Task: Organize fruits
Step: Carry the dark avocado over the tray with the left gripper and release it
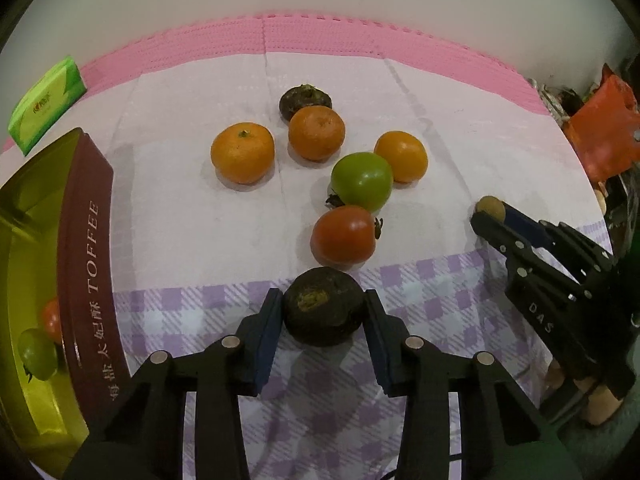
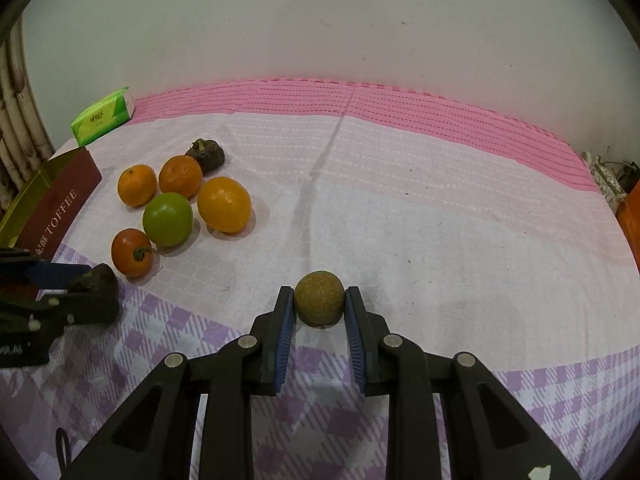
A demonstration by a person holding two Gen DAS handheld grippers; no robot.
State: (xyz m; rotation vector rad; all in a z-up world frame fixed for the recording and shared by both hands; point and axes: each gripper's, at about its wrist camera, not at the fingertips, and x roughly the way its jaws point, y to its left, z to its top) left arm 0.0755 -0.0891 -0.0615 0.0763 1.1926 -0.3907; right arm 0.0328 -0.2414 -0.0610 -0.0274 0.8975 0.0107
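Nearest, the left gripper (image 1: 323, 314) clamps a dark brown fruit (image 1: 323, 307), scarred end toward the camera, just before the red tomato (image 1: 344, 237); right of the tomato, the right gripper (image 2: 319, 305) pinches a round tan fruit (image 2: 319, 298).

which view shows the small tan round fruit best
The right wrist view: the small tan fruit sits whole and centred between the right gripper's pads. The left wrist view shows only a sliver of it at that gripper's tip, far right.

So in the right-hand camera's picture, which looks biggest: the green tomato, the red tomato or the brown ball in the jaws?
1. Green tomato
2. Brown ball, though nearness to the camera may flatter it
3. Red tomato
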